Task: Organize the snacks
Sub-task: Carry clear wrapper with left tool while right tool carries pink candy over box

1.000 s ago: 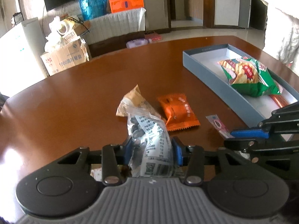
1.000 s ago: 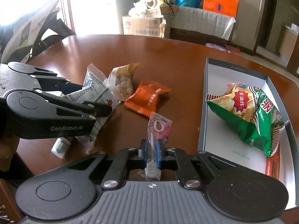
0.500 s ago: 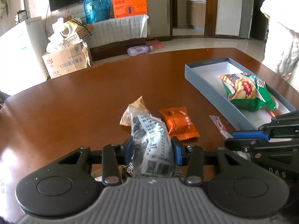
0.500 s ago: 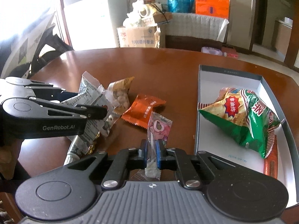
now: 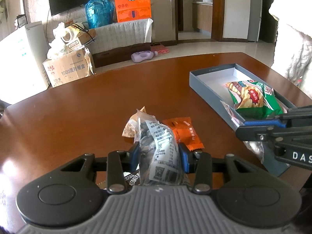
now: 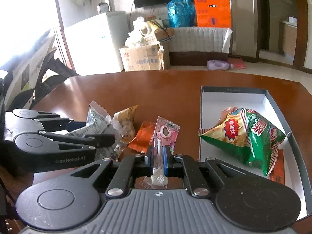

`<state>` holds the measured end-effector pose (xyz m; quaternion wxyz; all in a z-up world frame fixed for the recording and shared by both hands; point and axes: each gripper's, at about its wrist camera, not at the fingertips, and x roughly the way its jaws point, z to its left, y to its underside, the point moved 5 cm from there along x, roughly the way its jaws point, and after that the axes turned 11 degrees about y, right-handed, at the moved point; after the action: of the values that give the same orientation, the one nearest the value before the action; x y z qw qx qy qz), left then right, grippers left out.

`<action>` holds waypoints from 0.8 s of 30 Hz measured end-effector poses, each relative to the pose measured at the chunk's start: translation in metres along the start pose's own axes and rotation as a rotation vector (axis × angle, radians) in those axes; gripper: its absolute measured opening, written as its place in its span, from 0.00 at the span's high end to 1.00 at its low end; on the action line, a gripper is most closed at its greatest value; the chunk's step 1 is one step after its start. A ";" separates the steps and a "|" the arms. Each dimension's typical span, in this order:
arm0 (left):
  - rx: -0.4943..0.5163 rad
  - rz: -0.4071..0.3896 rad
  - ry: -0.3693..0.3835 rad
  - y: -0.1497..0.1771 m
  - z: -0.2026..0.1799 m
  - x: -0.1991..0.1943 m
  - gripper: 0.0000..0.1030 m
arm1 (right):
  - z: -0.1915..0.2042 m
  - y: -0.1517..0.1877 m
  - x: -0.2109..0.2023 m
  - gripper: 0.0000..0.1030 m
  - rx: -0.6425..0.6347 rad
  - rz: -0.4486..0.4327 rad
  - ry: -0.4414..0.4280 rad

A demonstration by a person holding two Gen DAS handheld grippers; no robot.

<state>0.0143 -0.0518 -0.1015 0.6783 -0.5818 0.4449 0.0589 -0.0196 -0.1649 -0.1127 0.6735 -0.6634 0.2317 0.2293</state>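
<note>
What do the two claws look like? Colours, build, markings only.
Both match: black linkage arms with silver pivot screws, blue finger pads, a ribbed grey housing flanked by two round black discs. The left claw shows white "GenRobot.AI" lettering on its side in the right wrist view; the right claw shows "DAS" in the left wrist view. No cables visible.

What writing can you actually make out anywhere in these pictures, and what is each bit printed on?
"GenRobot.AI": side of the left gripper.
"DAS", cut off by the frame edge: side of the right gripper.
"1000" and "300", beside Chinese characters: cardboard box.
Green chip bag, white-label packet, orange packet, pink candy wrapper: print too small or blurred to read.
</note>
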 end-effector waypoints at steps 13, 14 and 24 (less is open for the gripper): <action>0.001 -0.032 0.035 -0.027 -0.013 -0.006 0.63 | -0.042 -0.021 -0.027 0.89 0.106 -0.080 0.051; 0.004 -0.034 0.038 -0.029 -0.016 -0.005 0.63 | -0.047 -0.022 -0.029 0.89 0.110 -0.084 0.056; 0.059 -0.055 0.114 -0.061 -0.076 0.008 0.63 | -0.095 -0.019 -0.038 0.89 0.165 -0.092 0.135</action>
<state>0.0142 -0.1384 -0.0564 0.6700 -0.5758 0.4684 -0.0062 -0.0384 -0.2601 -0.0757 0.7186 -0.6294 0.2640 0.1332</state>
